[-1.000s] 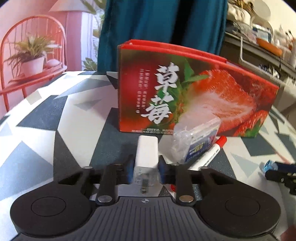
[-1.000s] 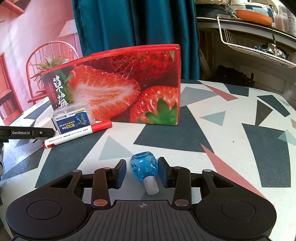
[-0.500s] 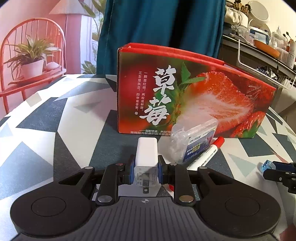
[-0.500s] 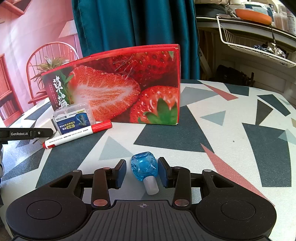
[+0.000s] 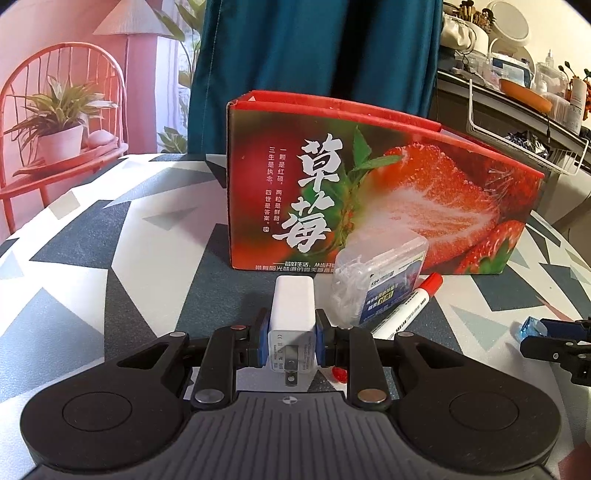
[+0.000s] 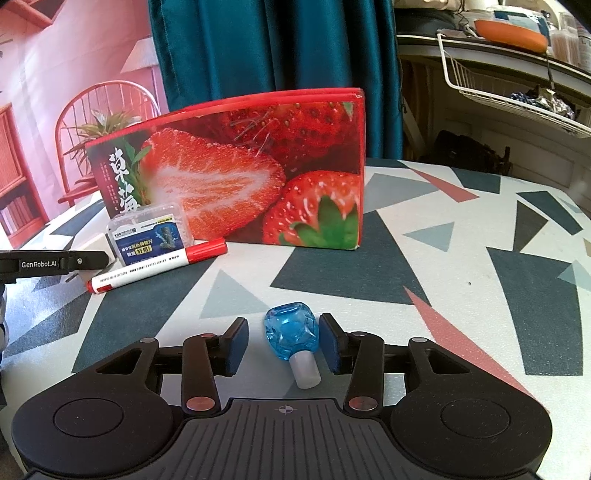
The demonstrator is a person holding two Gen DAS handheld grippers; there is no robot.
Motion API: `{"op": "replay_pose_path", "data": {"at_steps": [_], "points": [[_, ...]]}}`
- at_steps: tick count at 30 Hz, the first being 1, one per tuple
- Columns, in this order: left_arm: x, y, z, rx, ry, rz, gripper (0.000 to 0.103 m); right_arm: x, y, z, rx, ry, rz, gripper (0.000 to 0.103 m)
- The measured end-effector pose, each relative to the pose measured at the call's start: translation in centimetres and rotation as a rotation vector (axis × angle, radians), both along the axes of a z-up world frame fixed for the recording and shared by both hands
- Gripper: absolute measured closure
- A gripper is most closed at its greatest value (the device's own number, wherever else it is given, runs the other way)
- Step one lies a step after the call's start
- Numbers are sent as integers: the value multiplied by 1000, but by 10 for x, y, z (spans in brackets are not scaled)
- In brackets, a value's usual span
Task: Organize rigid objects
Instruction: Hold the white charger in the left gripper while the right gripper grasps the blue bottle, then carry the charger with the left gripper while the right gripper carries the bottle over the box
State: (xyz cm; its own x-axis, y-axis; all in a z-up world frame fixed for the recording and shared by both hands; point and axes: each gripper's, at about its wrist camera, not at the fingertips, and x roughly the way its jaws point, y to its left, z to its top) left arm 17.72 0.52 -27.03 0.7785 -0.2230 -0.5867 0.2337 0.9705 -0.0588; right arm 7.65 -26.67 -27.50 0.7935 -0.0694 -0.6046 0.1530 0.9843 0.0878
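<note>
Behind the table (image 6: 461,258), patterned with dark, grey and red triangles: teal curtain (image 5: 314,48). To the left, red wire chair (image 5: 55,110) carrying a potted plant (image 5: 59,118) in a white pot. To the right, a shelf with a white wire basket (image 6: 498,88) hung beneath and an orange bowl (image 6: 509,33) on top, amid clutter too small to identify.

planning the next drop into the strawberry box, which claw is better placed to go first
Left. The left claw is already shut on the white charger, facing the strawberry box. The right claw is open around the blue bottle, not yet gripping.
</note>
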Motion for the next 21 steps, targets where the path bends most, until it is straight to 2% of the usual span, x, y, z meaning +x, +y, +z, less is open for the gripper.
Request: {"op": "replay_pose_path", "data": {"at_steps": [6,9,15,21], "points": [[-4,2,3,-10,-27,9,78,2,3,0,-38,10,-20,74],[-5,5,7,-26,-29,6,78,1,-1,0,-17,4,-23,74],[-12,10,17,-56,-43,14,78,1,5,0,-60,10,-24,75],[-25,8,36,-56,-95,-1,78,-3,8,5,-80,-2,-34,75]]}}
